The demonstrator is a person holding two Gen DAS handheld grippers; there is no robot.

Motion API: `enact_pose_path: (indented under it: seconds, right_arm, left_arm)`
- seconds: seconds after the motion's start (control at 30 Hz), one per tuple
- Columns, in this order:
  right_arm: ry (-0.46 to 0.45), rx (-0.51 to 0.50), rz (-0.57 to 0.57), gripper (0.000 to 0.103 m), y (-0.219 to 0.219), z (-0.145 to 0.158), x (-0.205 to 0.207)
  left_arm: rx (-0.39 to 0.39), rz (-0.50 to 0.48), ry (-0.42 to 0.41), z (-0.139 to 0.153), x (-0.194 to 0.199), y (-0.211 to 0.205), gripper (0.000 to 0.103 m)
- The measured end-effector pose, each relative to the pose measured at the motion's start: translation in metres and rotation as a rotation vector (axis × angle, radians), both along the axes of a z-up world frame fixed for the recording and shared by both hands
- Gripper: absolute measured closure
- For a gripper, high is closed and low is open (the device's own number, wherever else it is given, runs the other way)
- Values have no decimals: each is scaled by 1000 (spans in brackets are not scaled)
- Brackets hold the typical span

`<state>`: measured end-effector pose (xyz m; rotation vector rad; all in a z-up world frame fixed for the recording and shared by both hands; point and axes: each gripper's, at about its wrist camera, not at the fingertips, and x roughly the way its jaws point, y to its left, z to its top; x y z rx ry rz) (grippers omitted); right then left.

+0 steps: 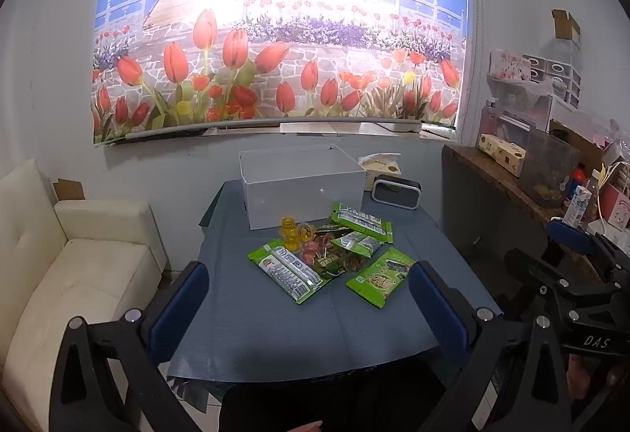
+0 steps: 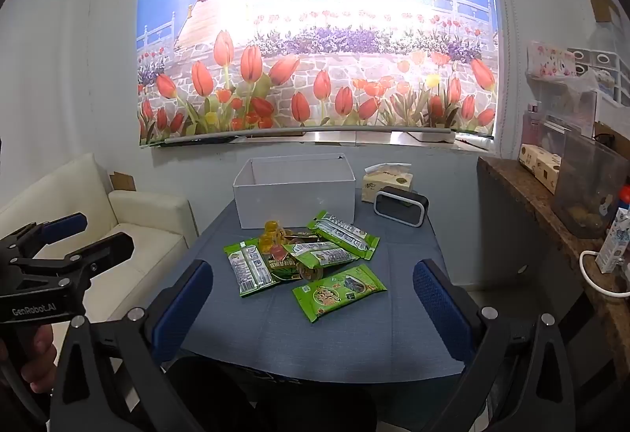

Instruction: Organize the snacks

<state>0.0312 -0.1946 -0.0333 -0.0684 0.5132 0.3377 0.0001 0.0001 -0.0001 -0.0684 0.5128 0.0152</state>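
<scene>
Writing: "GenRobot.AI" on left tool [image 2: 65, 239] | "DAS" on right tool [image 1: 575, 251]

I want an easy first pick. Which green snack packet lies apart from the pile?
The green packet with the cartoon picture, nearest the camera at the pile's right front. It lies flat alone on the table; the others overlap.

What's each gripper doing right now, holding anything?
Left gripper: open, holding nothing.
Right gripper: open, holding nothing.
</scene>
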Motion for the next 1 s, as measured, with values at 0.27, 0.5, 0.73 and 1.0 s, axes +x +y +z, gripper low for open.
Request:
enact_pose_path:
  seconds: [0.27, 0.5, 0.73, 1.0]
  right_arm:
    - [0, 2, 1, 0, 0, 0, 0]
    - [4, 1, -1, 0, 1, 0, 0]
    - [4, 1, 0, 0, -1, 4, 1]
    - [6, 3, 7, 0, 0, 4, -2]
  left_arm:
    - [11, 0, 10, -1, 5, -1, 0]
    - [14, -1, 7, -1, 2, -9, 0]
    - [11, -7, 7, -2, 2, -11, 0]
    - [8, -18, 4, -1, 0, -7, 0]
